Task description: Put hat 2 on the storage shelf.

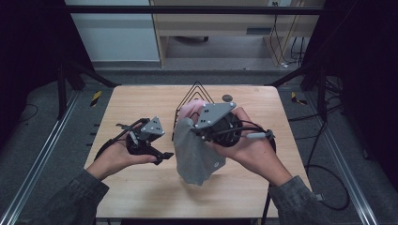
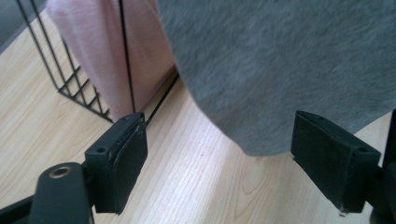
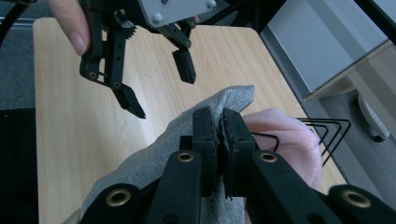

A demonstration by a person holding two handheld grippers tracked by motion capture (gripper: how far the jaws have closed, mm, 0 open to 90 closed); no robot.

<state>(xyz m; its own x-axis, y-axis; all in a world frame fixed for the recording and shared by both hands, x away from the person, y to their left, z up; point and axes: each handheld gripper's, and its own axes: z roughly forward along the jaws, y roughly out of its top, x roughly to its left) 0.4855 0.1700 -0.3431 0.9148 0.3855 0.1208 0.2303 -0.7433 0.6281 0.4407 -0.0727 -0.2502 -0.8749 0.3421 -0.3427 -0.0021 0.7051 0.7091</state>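
Note:
A grey cloth (image 1: 195,157) hangs above the table from my right gripper (image 1: 197,125), which is shut on its upper edge. In the right gripper view the two jaws of that gripper (image 3: 219,119) are pressed together on the grey cloth (image 3: 154,154). A pink cloth (image 1: 191,108) is draped over a black wire rack (image 1: 197,89) just behind it. My left gripper (image 1: 157,143) is held open to the left of the grey cloth, apart from it. In the left gripper view it (image 2: 217,140) is empty, with the grey cloth (image 2: 280,65) and the pink cloth (image 2: 107,51) ahead of it.
The wooden table (image 1: 141,187) carries a small dark round object (image 1: 227,98) near its far edge, right of the rack. Metal rails run along both sides of the table. Cables trail from the right gripper over the right edge.

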